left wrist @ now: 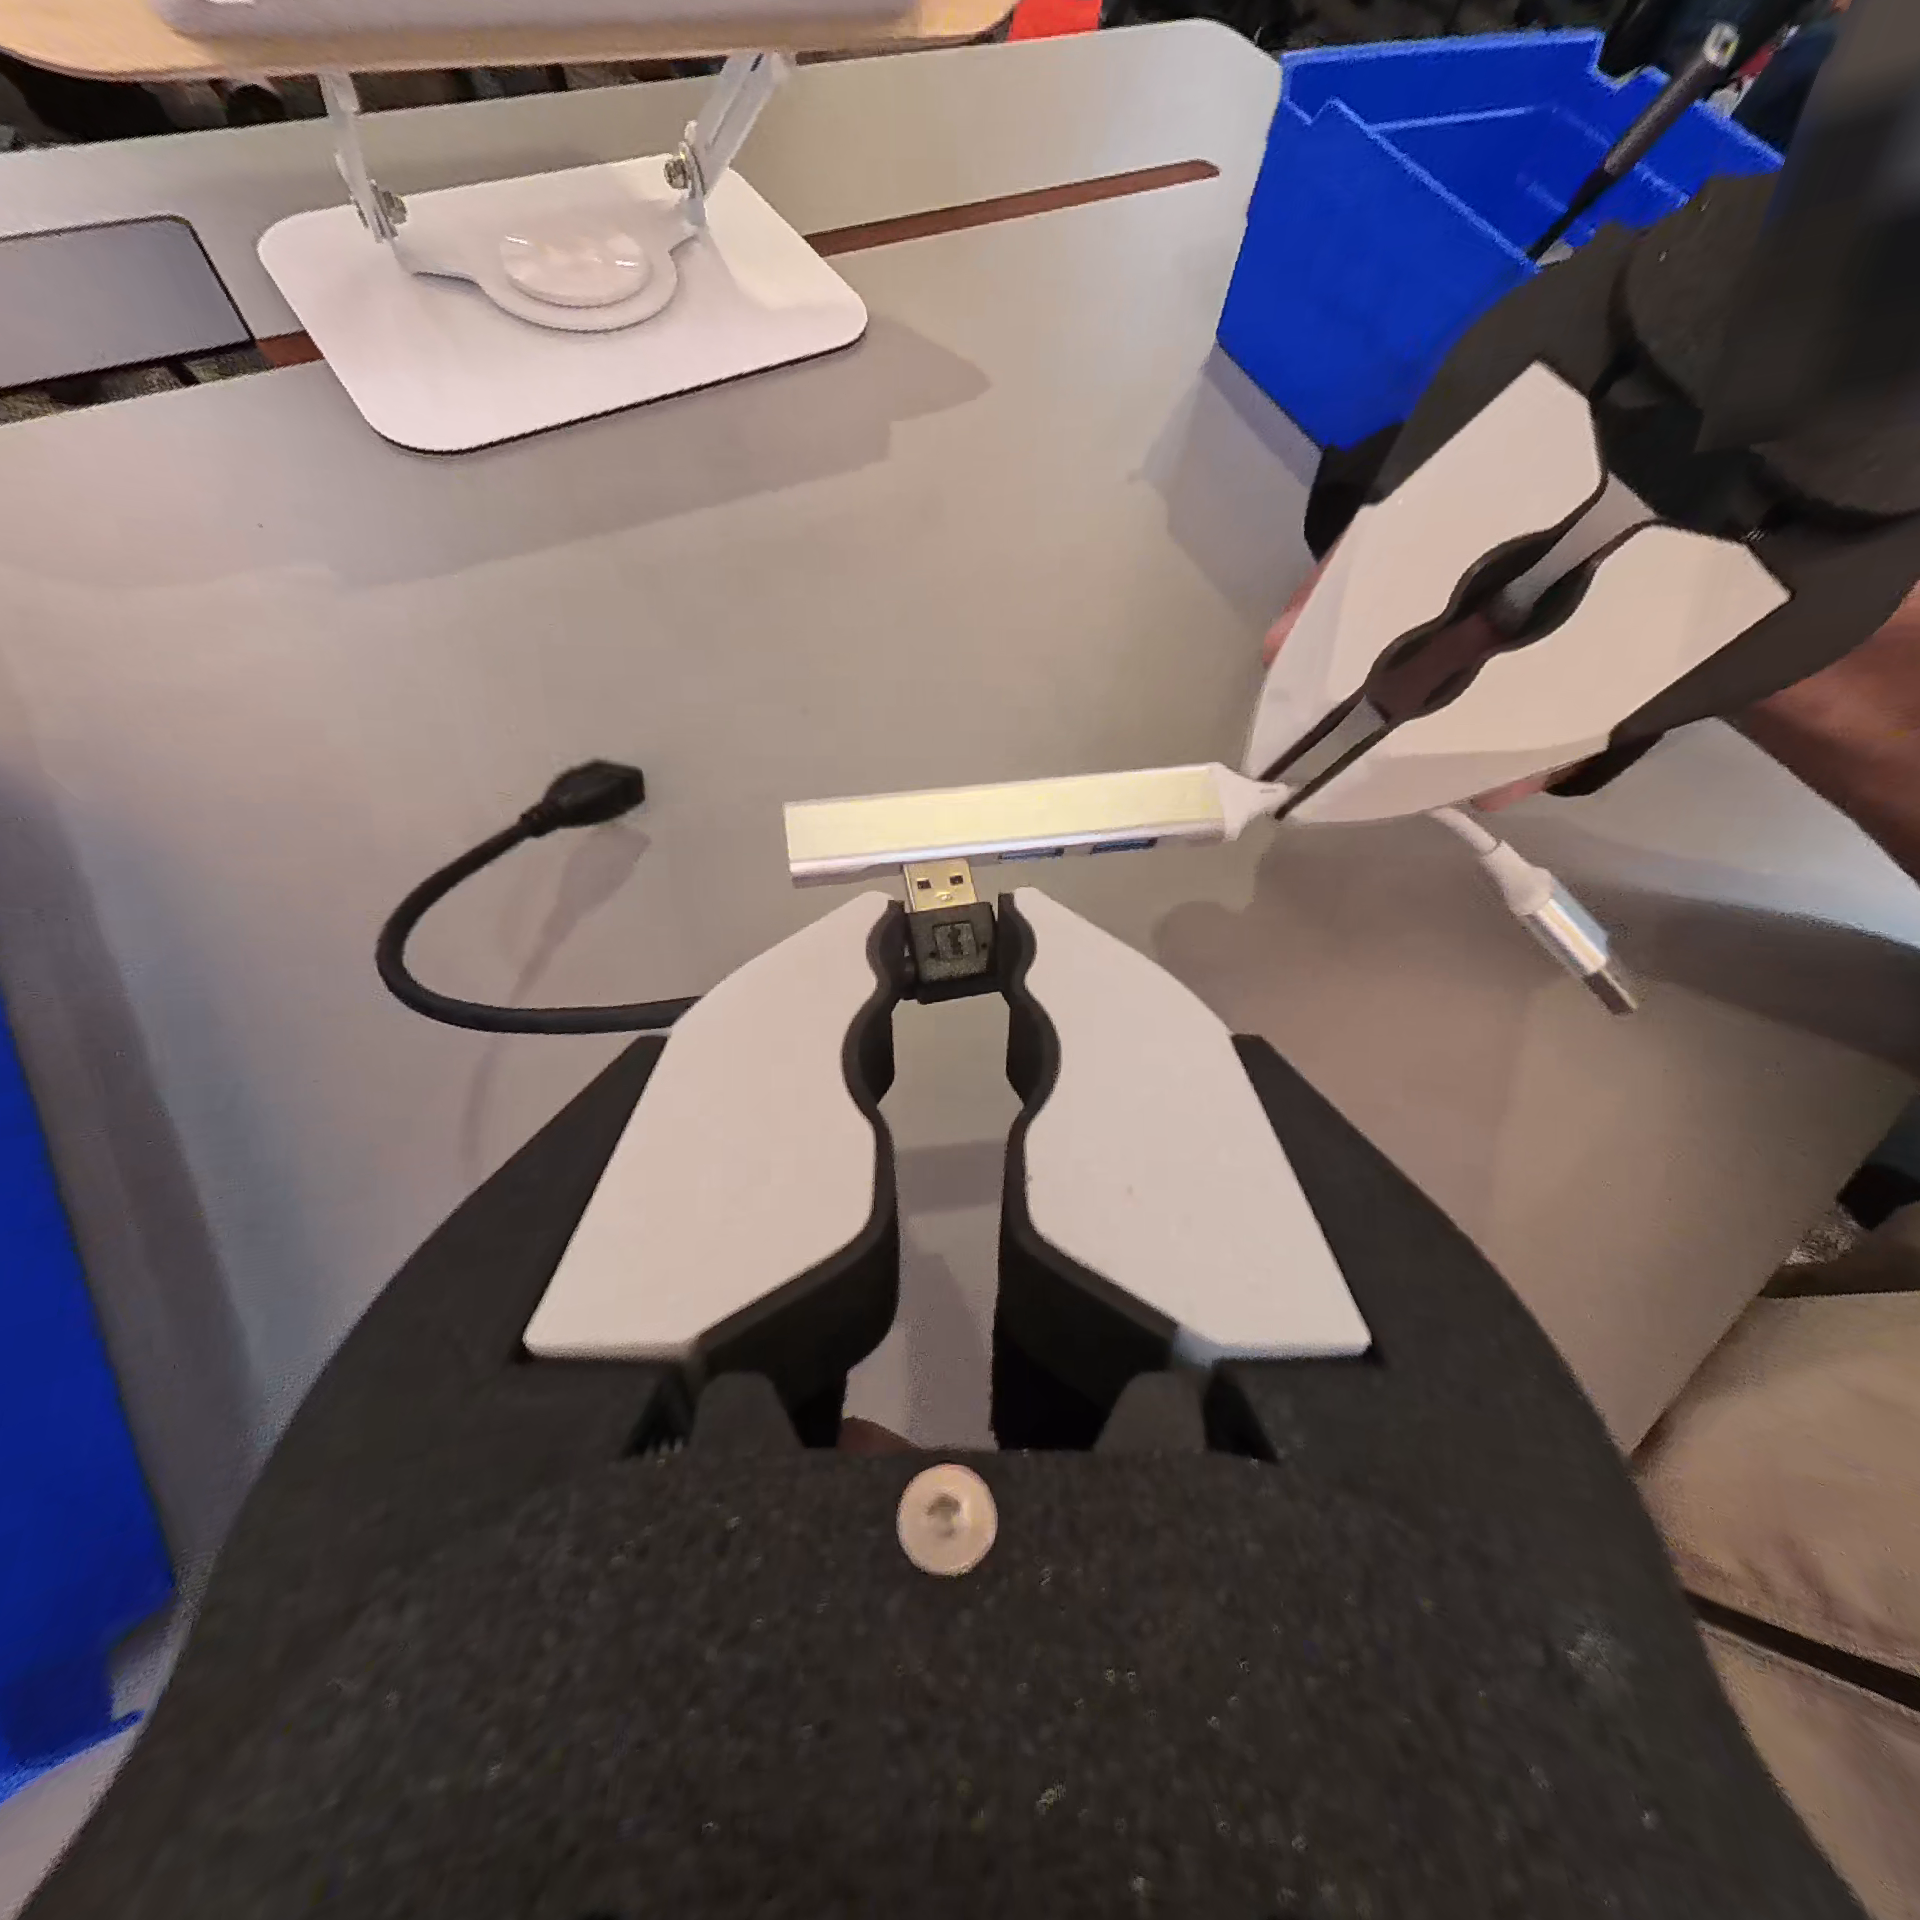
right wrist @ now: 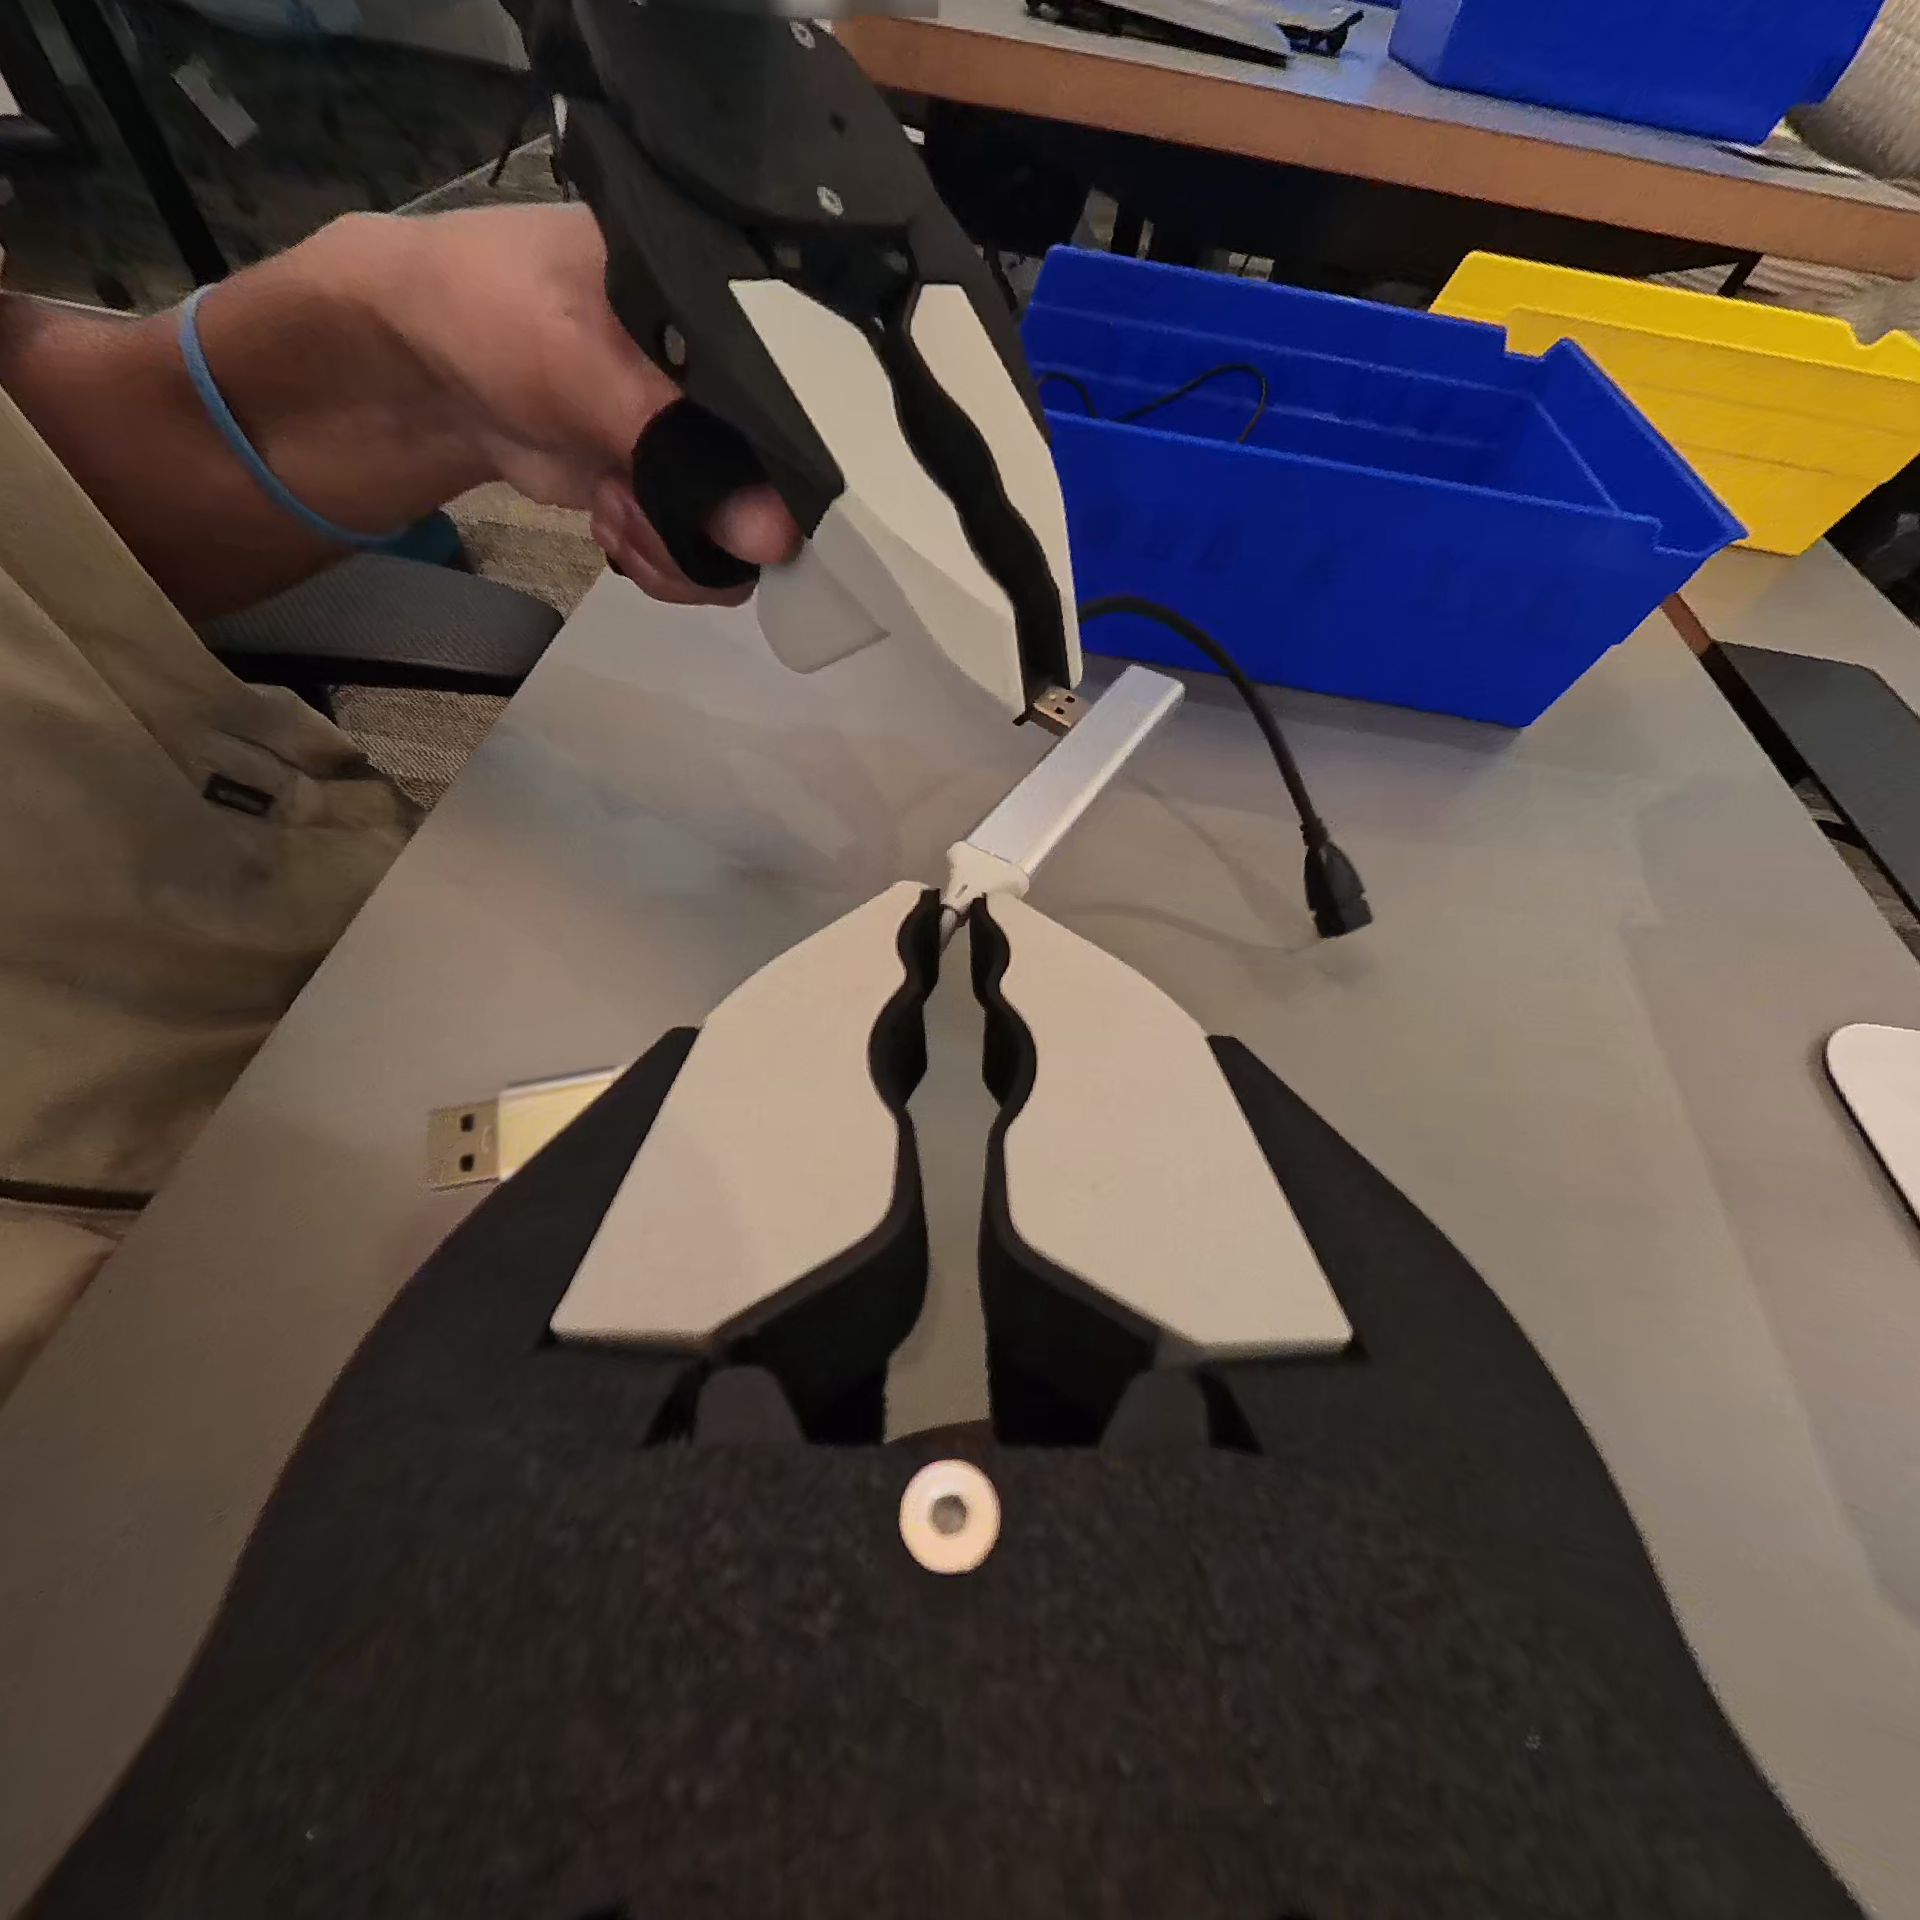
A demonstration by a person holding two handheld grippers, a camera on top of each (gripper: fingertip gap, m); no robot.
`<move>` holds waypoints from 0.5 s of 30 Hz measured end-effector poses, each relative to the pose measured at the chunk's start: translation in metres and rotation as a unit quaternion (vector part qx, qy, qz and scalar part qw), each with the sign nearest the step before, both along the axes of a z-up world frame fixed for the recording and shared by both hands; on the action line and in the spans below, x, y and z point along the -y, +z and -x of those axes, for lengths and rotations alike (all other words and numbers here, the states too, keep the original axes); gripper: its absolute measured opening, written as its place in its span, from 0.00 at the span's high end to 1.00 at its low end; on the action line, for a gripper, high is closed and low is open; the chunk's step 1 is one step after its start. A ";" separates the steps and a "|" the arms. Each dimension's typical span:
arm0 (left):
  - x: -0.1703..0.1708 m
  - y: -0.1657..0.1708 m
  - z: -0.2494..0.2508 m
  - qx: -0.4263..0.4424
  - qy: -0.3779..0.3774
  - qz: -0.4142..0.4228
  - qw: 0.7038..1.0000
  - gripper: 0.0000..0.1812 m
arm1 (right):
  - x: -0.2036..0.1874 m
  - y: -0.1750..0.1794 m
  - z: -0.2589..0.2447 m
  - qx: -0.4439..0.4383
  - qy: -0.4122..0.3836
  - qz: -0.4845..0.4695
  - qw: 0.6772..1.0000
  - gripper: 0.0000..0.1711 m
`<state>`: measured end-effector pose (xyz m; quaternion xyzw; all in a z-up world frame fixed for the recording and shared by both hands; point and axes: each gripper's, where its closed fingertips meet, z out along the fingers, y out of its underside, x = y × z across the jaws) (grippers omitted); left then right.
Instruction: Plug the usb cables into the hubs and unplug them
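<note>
Grey table (right wrist: 1558,1091), blue bin (right wrist: 1351,540) at its edge.

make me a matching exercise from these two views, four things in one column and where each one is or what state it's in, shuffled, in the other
Things:
1. silver hub
2. black plug
3. black cable's socket end
4. blue bin

Places or states:
a. resting on the grey table, free of both tools
b. held up off the table by its white end in the right tool
c. clamped in the left tool, metal tip at the hub's side
d. at the table's far edge, a thin dark cable inside

Pairs: 1-b, 2-c, 3-a, 4-d
</note>
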<state>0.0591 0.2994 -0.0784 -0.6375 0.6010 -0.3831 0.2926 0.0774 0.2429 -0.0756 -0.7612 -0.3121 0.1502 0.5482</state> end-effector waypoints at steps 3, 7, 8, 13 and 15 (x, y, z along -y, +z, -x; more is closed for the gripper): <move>0.001 -0.001 0.000 -0.003 -0.002 -0.006 1.000 0.91 | 0.001 -0.001 0.004 -0.008 0.015 0.002 1.000 0.97; 0.000 -0.003 0.001 -0.006 -0.002 -0.016 1.000 0.91 | 0.000 -0.002 0.003 0.003 0.018 0.006 1.000 0.97; -0.001 -0.004 0.001 -0.007 0.001 -0.019 1.000 0.91 | -0.001 -0.003 0.002 0.007 0.016 0.008 1.000 0.97; -0.006 -0.018 0.003 -0.028 0.015 -0.067 0.997 0.91 | -0.007 -0.017 0.001 0.030 0.000 0.036 0.999 0.97; -0.007 -0.025 0.005 -0.031 0.023 -0.073 0.997 0.91 | -0.009 -0.028 0.001 0.033 -0.009 0.054 0.998 0.97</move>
